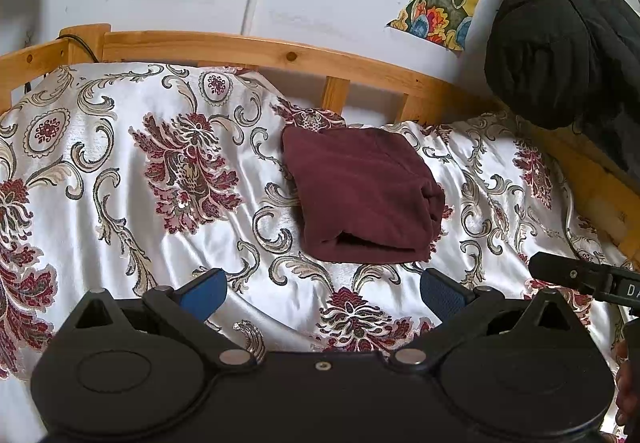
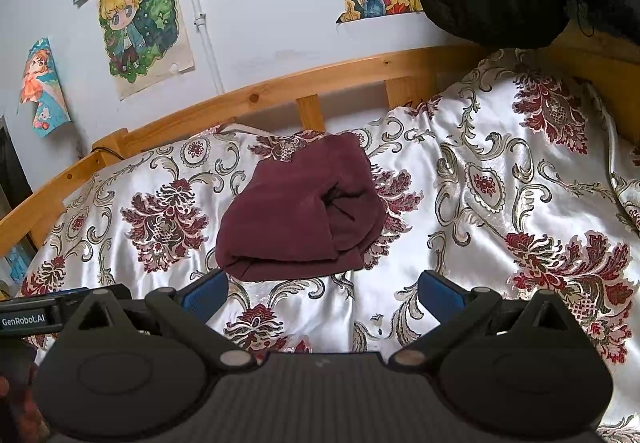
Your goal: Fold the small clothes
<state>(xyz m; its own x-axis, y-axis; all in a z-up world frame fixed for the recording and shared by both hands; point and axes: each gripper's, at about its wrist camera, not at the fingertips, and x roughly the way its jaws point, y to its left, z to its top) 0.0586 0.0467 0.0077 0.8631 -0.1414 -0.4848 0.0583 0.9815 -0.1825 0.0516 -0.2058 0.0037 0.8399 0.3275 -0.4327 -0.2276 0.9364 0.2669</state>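
Both cams ride low over the bedspread (image 1: 120, 171), each looking fwd along its own blue-padded fingers toward the wooden rail (image 1: 256, 47) and the postered wall. Left wrist view sits a bit left, with the folded maroon garment (image 1: 360, 195) just right of centre and the right gripper (image 1: 584, 279) poking in at its right edge. Right wrist view has the garment (image 2: 296, 215) just left of centre, left gripper (image 2: 36, 313) at its left edge. Shared: garment, spread, rail, black jacket (image 1: 560, 39).

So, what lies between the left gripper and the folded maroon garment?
Only bare floral bedspread separates the open left gripper from the maroon garment, seen in the left wrist view.
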